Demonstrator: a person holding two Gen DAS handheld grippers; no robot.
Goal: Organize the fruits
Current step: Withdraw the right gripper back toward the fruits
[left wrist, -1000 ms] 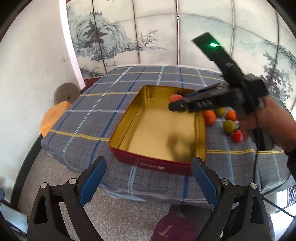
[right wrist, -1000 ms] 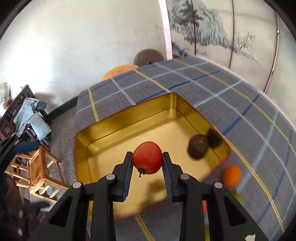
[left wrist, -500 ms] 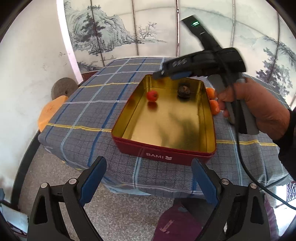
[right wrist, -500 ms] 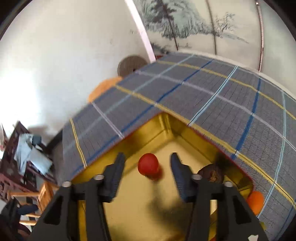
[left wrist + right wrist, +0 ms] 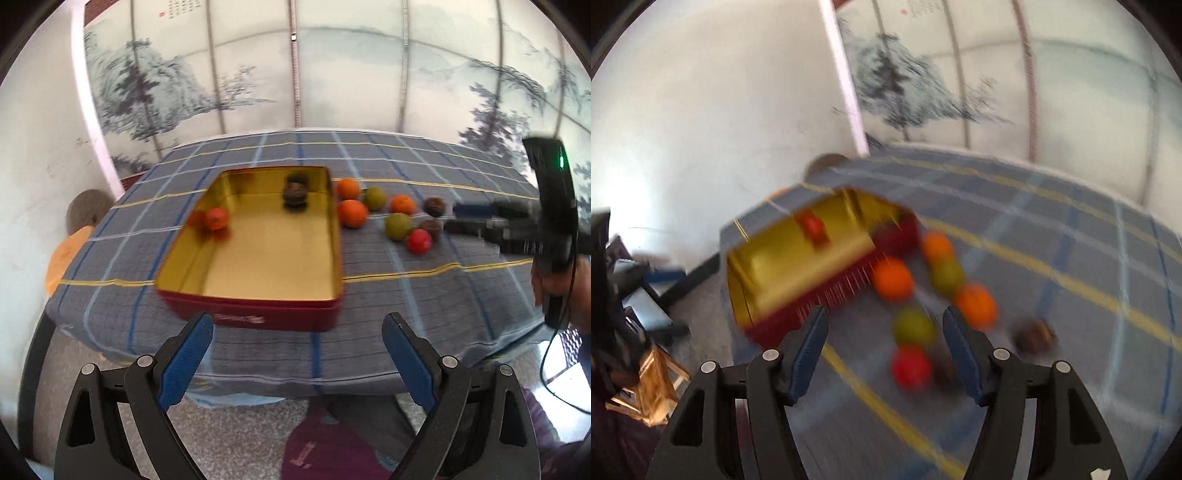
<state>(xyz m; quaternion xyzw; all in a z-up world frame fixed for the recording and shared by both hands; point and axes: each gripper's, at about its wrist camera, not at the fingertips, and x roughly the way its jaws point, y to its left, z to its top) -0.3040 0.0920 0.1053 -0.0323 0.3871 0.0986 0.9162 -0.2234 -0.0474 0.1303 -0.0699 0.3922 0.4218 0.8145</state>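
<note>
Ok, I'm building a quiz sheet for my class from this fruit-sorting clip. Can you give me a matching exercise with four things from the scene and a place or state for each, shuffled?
Column 1
1. red fruit
2. dark brown fruit
3. green fruit
4. right tongs

Column 2
A. open, holding nothing
B. inside the tin, at its left wall
C. on the cloth, outside the tin
D. inside the tin, near its far right corner

Pairs: 1-B, 2-D, 3-C, 4-A
</note>
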